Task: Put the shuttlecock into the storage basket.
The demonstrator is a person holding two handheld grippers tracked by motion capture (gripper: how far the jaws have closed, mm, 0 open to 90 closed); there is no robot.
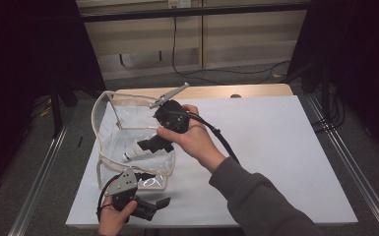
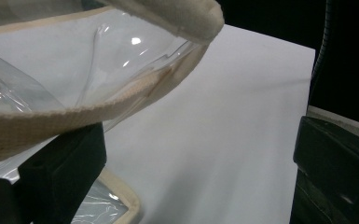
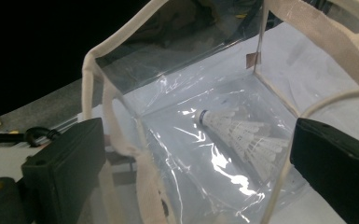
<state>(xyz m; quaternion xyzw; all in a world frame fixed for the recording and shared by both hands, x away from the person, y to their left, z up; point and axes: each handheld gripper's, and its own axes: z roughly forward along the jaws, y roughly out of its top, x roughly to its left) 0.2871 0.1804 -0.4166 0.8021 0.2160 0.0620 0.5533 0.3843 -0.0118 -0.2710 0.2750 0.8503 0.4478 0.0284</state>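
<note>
A clear plastic bag with beige trim (image 1: 98, 142) stands open on the left of the white sheet (image 1: 275, 147). Inside it lies a white shuttlecock (image 1: 134, 153), on its side on the bag's floor (image 3: 242, 135). My right gripper (image 1: 147, 146) reaches down into the bag's mouth, just above the shuttlecock; its jaws (image 3: 200, 168) stand wide apart with nothing between them. My left gripper (image 1: 160, 206) sits at the bag's near edge, open. In the left gripper view the beige trim (image 2: 74, 116) runs over its left jaw, and I cannot tell whether they touch.
The sheet covers a wooden table (image 1: 226, 91), with broad bare room to the right of the bag. Metal rails (image 1: 344, 162) run along both sides of the table. A black cable (image 1: 174, 49) trails over the floor behind it. Dark curtains close in left and right.
</note>
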